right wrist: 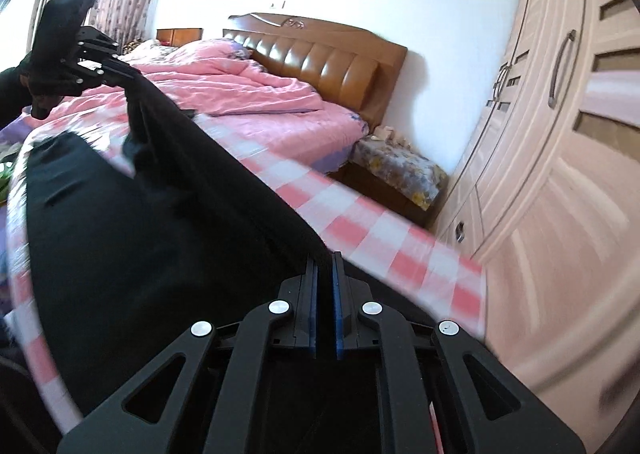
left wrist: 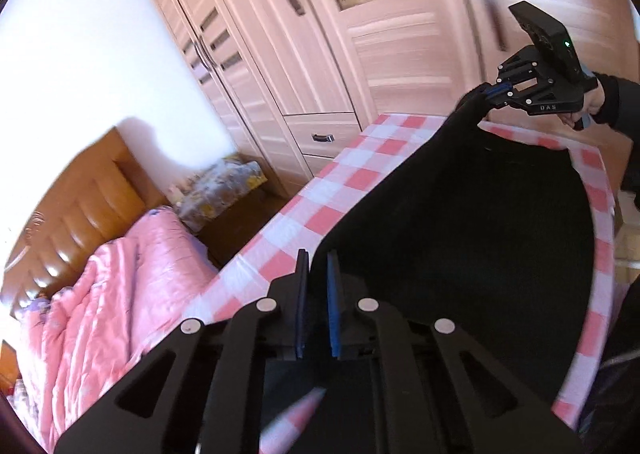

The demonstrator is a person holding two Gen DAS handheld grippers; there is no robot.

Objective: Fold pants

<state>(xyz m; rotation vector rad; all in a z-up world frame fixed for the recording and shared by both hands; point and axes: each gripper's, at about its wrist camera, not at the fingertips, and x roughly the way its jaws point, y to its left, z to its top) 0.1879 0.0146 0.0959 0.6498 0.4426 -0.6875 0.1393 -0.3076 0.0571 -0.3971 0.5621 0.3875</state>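
Black pants (left wrist: pixel 460 234) hang lifted over a table with a pink-and-white checked cloth (left wrist: pixel 320 189). In the left wrist view my left gripper (left wrist: pixel 318 260) is shut on the near edge of the fabric. At upper right the right gripper (left wrist: pixel 490 91), held by a hand, pinches another edge. In the right wrist view the right gripper (right wrist: pixel 325 260) is shut on the pants (right wrist: pixel 140 213), which stretch up to the left gripper (right wrist: pixel 128 77) at upper left. The lower part of the pants lies on the checked cloth (right wrist: pixel 380 234).
A pale wardrobe (left wrist: pixel 320 33) with drawers stands past the table's far end. A bed with a pink quilt (right wrist: pixel 248 93) and a brown headboard (right wrist: pixel 320 53) runs beside the table. Between bed and wardrobe sits a nightstand with a floral cover (right wrist: pixel 396 165).
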